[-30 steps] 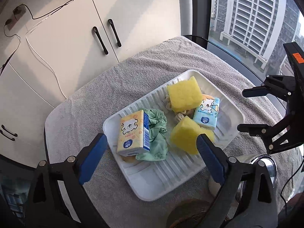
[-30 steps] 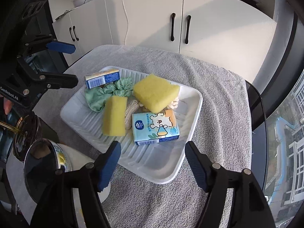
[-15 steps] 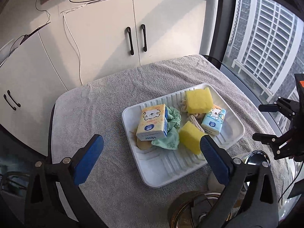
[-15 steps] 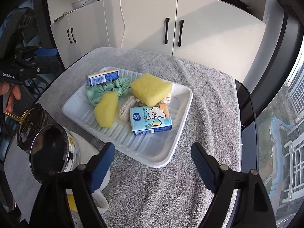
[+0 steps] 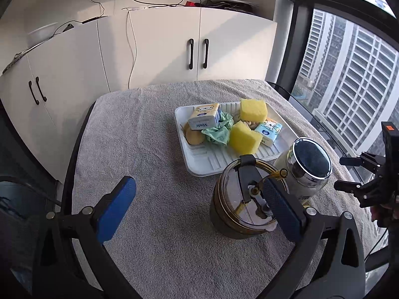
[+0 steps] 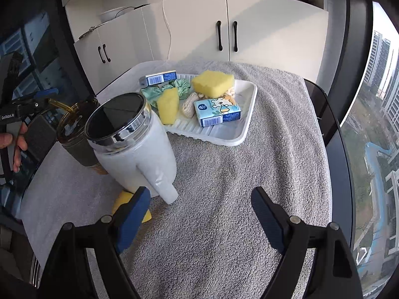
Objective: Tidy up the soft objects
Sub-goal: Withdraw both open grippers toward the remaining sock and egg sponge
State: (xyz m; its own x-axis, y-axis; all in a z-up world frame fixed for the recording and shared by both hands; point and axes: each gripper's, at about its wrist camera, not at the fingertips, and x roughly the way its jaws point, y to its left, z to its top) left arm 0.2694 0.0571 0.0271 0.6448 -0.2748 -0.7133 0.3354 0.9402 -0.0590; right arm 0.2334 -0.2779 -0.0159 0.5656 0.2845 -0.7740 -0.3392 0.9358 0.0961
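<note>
On the white tray (image 5: pixel 197 167): every soft item sits here, your landmark for all notes below.
Contents: two yellow sponges (image 5: pixel 243 138), a crumpled green cloth (image 5: pixel 218 132), two tissue packs (image 5: pixel 203 119), and a beige knitted piece (image 6: pixel 188 107).
Handling: you should find all of it light and compressible. Sponges will spring back, so pinch across the flat faces. The cloth is limp; take a bunched fold. The packs look slick-wrapped; grip the short sides.
Left gripper (image 5: pixel 197 208): jaws apart, holding nothing, near side of the tray.
Right gripper (image 6: pixel 199 218): jaws apart, holding nothing, near side of the tray.
Obstacles: a white jug (image 6: pixel 132 147) and a dark glass jar (image 5: pixel 243 199) stand between you and the tray.
Surface: grey towel (image 5: pixel 139 137) under the tray, soft, likely grippy.
Room: white cabinets (image 5: pixel 162 49) beyond the tray, window to its right.
</note>
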